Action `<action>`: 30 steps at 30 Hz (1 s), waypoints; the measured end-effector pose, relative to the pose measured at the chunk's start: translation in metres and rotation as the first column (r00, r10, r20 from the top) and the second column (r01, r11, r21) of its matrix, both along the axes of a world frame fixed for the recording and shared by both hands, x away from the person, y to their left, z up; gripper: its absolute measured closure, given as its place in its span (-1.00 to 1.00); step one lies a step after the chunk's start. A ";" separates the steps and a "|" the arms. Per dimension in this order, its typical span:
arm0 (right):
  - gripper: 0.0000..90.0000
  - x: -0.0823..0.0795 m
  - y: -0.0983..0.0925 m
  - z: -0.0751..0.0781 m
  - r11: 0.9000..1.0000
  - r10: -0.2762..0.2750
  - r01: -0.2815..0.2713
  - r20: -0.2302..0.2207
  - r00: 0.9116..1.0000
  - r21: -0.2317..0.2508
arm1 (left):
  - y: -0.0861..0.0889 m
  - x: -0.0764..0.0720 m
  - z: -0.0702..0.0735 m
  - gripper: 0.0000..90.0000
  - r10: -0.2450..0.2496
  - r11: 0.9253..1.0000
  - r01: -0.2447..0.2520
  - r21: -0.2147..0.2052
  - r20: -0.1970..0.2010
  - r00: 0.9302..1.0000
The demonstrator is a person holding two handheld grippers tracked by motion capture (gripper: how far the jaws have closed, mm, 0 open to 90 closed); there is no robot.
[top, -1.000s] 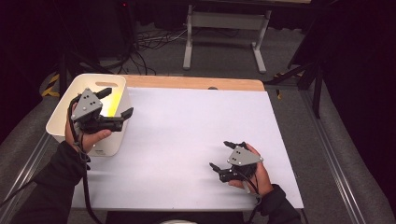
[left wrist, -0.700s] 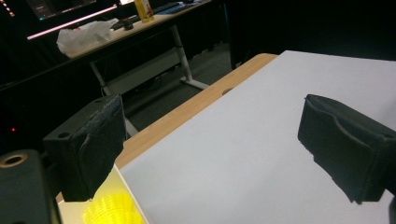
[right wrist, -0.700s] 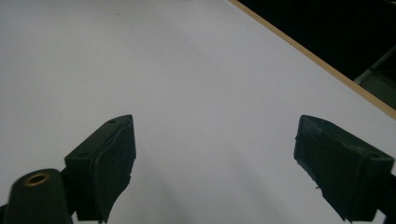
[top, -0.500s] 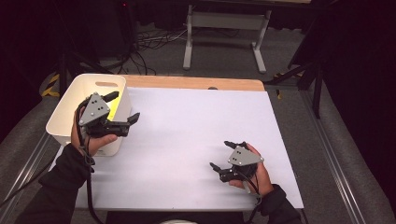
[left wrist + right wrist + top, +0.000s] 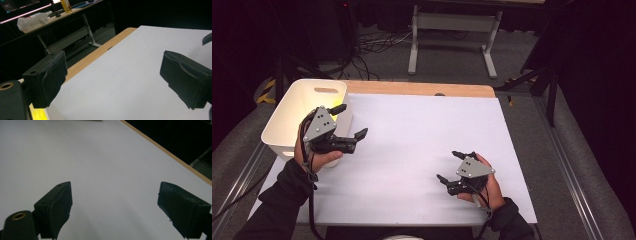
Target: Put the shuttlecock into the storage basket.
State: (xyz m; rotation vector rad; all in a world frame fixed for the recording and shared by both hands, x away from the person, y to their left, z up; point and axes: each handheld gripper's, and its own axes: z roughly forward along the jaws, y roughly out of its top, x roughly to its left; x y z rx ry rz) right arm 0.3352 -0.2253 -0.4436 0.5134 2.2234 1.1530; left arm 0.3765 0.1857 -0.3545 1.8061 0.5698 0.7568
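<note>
**Left hand-held gripper swings out from over the bin**

Drifting rightward since a second ago, the left hand-held gripper [image 5: 348,121] has come away from above the white bin [image 5: 292,112] and now hangs at the bin's near right corner, one jaw over the bin's edge and the other out over the white sheet [image 5: 422,145] that covers the bench [image 5: 422,89]. Its jaws stand wide apart with nothing between them, and the left gripper view [image 5: 113,80] shows only bare sheet in the gap, plus a sliver of something yellow at the lower left (what it is I cannot tell). The right hand-held gripper [image 5: 451,167] has not budged; it sits low near the front right of the sheet in the person's right hand [image 5: 484,182], jaws likewise spread wide and empty, as the right gripper view [image 5: 115,207] confirms. The two grippers are well apart. The bin stands at the bench's left edge, partly off the sheet, with a cut-out handle in its far wall. Beyond the bench, a strip of bare wood runs along the far side, and cables [image 5: 372,47] lie on the floor by a metal stand [image 5: 452,35].
</note>
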 end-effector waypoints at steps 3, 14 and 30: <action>-0.70 -0.001 0.000 0.000 1.000 0.006 -0.006 0.002 1.000 0.003 | -0.003 -0.001 -0.003 -0.82 -0.015 1.000 0.015 -0.004 -0.003 1.000; -0.70 -0.001 0.001 0.000 1.000 0.008 -0.008 0.001 1.000 0.003 | -0.013 -0.005 -0.014 -0.83 -0.044 0.999 0.044 0.012 -0.005 0.999; -0.71 -0.003 0.001 0.000 1.000 0.012 -0.012 0.002 1.000 0.001 | -0.024 -0.011 -0.031 -0.84 -0.076 0.996 0.076 0.056 -0.008 0.997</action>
